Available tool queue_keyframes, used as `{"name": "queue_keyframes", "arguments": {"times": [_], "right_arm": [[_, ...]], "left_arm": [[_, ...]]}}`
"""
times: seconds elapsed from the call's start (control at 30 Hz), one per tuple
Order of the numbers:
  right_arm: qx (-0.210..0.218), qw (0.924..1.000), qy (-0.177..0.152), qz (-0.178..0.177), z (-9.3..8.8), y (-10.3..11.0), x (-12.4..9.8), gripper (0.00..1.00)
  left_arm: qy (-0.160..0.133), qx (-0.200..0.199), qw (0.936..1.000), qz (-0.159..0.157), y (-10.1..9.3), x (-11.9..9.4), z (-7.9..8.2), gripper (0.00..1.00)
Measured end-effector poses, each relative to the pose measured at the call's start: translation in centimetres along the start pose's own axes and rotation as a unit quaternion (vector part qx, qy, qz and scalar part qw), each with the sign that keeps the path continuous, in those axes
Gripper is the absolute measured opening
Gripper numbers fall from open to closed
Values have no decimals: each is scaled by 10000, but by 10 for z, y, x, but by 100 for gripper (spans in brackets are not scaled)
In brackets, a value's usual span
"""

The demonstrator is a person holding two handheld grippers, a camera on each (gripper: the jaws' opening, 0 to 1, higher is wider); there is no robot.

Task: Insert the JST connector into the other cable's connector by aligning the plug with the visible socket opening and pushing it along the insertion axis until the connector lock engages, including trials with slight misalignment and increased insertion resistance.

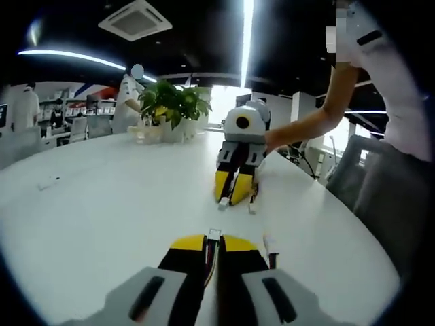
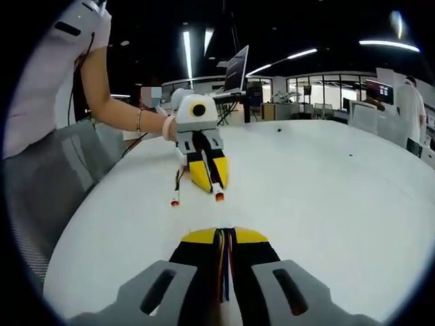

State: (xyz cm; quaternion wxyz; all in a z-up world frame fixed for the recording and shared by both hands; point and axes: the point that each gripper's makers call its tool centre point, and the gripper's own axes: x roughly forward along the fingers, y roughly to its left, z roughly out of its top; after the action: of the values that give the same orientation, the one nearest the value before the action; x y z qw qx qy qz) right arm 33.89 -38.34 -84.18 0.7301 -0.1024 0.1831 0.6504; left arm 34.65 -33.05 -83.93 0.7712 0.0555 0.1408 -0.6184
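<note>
JST connector (image 1: 214, 235) pokes from our left gripper (image 1: 213, 246), jaws closed on its cable; right gripper (image 2: 225, 239) is clamped on the other cable (image 2: 225, 268). Both well apart over the table (image 1: 102, 217). Light, floppy wires, brittle housing, so we'd grip near the conn. body.

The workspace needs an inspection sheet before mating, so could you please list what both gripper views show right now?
Surface: white table, mostly bare.
Job's things: white connector at the left gripper's tips; the other cable's end at the right gripper's tips. The two are apart, not mated.
Clutter: small pale item on the table; potted plant at the far edge.
Grippers: left gripper shut on its cable; right gripper shut on coloured wires.
Cables: loose lead with red tip beside the left gripper.
Surroundings: open office, ceiling strip lights, laptop, people in the background.
</note>
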Motion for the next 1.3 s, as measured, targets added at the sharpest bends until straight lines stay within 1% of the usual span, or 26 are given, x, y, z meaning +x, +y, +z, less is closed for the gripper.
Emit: {"name": "queue_keyframes", "arguments": {"times": [0.3,0.4,0.43,0.53,0.67,0.8,0.93,1.03,1.1,1.3], "right_arm": [[86,10000,-41,3,-1,-4,3,4],[250,9997,-7,-4,-2,-5,3,4],[217,9998,8,18,-2,-4,3,4],[186,9998,36,57,-2,-2,4,4],[117,9999,14,93,4,1,8,3],[13,9998,-28,178,14,7,11,3],[-19,9995,-67,296,18,12,14,3],[-69,9993,-92,349,20,14,16,3],[16,9991,-201,373,25,15,17,3],[-52,9986,-293,444,33,19,18,3]], "left_arm": [[45,116,9999,-35,-4,-1,0,1],[89,181,9998,-47,-5,-1,0,1],[117,191,9997,-45,-6,-2,0,1],[85,206,9997,-54,-9,-5,4,0],[215,338,9992,-91,-11,-8,5,0],[235,362,9990,-128,-14,-10,7,0],[193,354,9990,-191,-17,-12,13,0],[212,379,9987,-260,-20,-12,14,0],[222,388,9984,-335,-22,-12,14,0],[157,368,9983,-431,-25,-9,19,0]]}}
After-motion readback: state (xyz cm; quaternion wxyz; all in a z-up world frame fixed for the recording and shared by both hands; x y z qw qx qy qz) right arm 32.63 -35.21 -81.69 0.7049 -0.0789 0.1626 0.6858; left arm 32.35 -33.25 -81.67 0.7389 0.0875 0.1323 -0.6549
